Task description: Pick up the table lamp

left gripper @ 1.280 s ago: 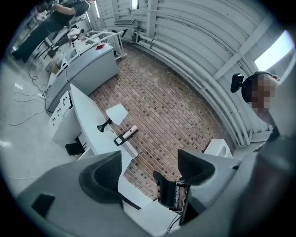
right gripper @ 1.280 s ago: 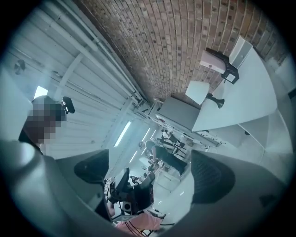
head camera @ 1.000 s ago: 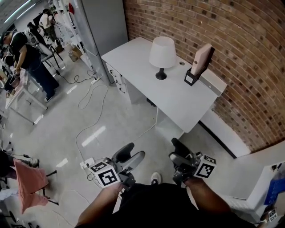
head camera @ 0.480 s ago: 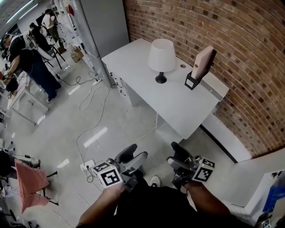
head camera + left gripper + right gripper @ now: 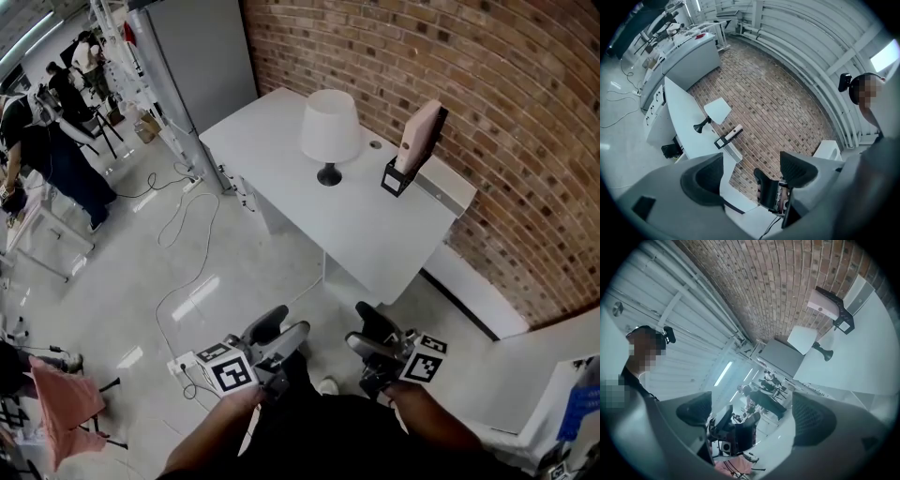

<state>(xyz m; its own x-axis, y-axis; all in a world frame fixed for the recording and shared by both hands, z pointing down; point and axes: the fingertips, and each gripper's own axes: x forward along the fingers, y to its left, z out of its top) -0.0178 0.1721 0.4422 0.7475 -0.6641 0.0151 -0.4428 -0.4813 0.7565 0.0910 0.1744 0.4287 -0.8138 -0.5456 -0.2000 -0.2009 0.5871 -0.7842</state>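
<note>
**A:** Head view, what differs?
**B:** The lamp (image 5: 330, 131), at 12 o'clock on the smooth white table (image 5: 375, 234), sits slightly further left than before. Both grippers stay low at 6 o'clock.
**A:** Left gripper view?
**B:** The left gripper (image 5: 751, 172) has matte grey jaws spread wide, holding nothing. The lamp is at 10 o'clock, with a white cone shade and a black flared base.
**A:** Right gripper view?
**B:** The right gripper (image 5: 753, 417) has textured pads, wide and empty. The lamp is at 2 o'clock, under rough brick (image 5: 787, 282).
</note>
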